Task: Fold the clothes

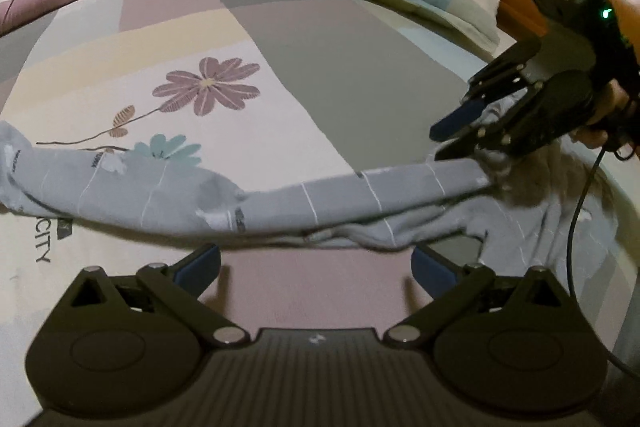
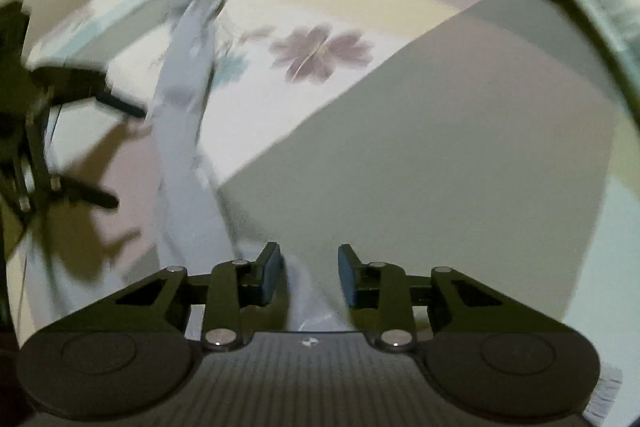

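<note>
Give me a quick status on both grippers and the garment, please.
Left gripper open, empty. Right gripper part open, grey garment between its pads, grip unclear. Garment stretched across the bed. Nothing in the way.

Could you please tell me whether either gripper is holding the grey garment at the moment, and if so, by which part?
Neither: the left gripper is wide open beside the grey garment, and the right gripper straddles its end without pressing.

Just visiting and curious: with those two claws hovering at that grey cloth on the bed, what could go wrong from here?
The right gripper has only a thin edge of the grey garment between its open jaws, so a grab might miss or slip. The left gripper, wide open, holds nothing, so the long stretched cloth could sag or bunch. The dangling cable might snag it.
</note>
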`<control>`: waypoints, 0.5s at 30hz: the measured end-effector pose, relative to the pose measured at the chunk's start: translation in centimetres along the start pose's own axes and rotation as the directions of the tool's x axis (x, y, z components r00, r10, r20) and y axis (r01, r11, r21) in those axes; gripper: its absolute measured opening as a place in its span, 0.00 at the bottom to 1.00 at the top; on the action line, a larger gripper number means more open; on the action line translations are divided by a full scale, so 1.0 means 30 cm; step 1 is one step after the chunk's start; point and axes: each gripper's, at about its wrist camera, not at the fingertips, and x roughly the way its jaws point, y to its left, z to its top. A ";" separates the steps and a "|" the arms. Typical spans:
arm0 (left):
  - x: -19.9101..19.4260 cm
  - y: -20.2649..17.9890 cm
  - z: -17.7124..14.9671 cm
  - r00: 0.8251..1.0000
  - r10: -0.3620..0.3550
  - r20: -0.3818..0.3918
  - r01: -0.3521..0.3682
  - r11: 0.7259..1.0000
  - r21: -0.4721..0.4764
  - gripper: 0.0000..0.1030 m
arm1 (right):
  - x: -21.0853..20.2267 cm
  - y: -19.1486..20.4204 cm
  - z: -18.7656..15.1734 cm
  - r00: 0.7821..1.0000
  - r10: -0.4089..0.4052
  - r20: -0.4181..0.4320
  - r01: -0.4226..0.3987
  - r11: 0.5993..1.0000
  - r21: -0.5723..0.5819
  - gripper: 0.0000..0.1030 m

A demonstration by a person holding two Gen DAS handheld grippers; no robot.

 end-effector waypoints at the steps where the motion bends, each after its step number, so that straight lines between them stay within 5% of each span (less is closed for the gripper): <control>1: -0.002 -0.004 -0.005 1.000 0.001 0.001 -0.001 1.000 0.004 0.98 | 0.000 0.020 -0.014 1.000 -0.004 0.003 0.004 1.000 -0.020 0.35; 4: -0.004 -0.010 -0.013 1.000 -0.002 -0.003 0.002 1.000 0.005 0.98 | -0.007 0.062 -0.029 1.000 -0.001 0.003 0.001 0.998 -0.056 0.03; 9: -0.012 -0.012 -0.009 1.000 0.004 0.009 -0.004 1.000 0.007 0.98 | -0.019 0.070 -0.014 0.996 -0.080 0.051 0.083 0.994 -0.066 0.03; 15: -0.023 0.008 -0.003 0.999 0.033 0.017 -0.033 0.999 -0.012 0.98 | -0.009 -0.056 0.083 0.960 -0.250 0.127 0.244 0.968 0.058 0.03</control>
